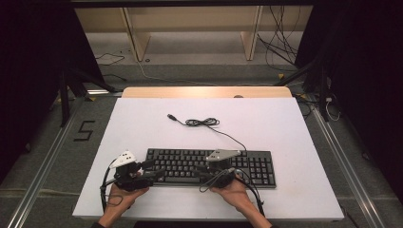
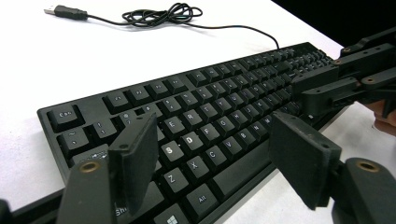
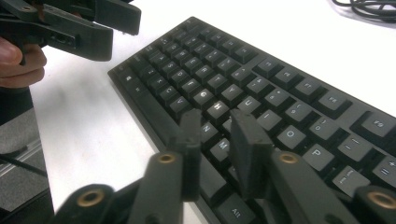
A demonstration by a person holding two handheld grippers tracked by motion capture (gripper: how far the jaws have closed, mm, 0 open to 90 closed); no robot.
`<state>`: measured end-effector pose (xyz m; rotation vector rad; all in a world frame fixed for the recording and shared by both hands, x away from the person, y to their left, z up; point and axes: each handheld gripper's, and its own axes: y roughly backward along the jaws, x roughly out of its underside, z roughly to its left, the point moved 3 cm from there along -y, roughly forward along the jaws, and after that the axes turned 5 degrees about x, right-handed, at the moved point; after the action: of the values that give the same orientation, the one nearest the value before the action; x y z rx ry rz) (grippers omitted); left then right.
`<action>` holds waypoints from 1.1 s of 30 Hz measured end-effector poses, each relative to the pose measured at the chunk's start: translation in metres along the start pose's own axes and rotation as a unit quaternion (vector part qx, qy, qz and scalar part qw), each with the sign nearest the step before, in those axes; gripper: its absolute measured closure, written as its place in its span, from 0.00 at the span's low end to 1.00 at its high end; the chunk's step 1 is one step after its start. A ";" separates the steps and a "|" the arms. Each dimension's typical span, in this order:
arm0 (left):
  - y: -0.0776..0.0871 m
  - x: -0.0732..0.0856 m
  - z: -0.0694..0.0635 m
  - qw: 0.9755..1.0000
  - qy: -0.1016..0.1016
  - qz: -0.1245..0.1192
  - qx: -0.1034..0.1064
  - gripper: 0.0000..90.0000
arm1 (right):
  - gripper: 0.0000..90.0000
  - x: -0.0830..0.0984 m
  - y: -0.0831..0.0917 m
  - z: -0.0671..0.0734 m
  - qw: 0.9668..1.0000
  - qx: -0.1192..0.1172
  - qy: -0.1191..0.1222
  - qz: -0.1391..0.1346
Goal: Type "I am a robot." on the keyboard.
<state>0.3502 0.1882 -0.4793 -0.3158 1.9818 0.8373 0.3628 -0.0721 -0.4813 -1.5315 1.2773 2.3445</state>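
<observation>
High view alone shows keyboard (image 1: 211,166) whole; left tongs (image 2: 215,158) apart, right tongs (image 3: 215,140) nearly together.

The high view looks forward and down from above the person's side, taking in the whole white counter (image 1: 285,123) from well back. The left gripper view sits low and close, facing along the black keyboard (image 2: 196,121) toward its far end. The right gripper view, just as near, faces the opposite way along it. All three share that keyboard.
</observation>
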 end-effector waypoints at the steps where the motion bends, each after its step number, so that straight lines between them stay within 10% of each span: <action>1: 0.000 0.000 -0.001 1.000 0.000 -0.001 0.000 0.35 | 0.88 0.000 -0.002 0.000 1.000 -0.001 0.003 0.003; 33: 0.002 0.001 -0.003 1.000 -0.001 -0.004 0.000 0.29 | 1.00 0.004 -0.023 0.000 0.999 0.010 0.003 0.036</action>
<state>0.3469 0.1873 -0.4782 -0.3228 1.9766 0.8329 0.3713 -0.0580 -0.4979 -1.5126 1.3745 2.3637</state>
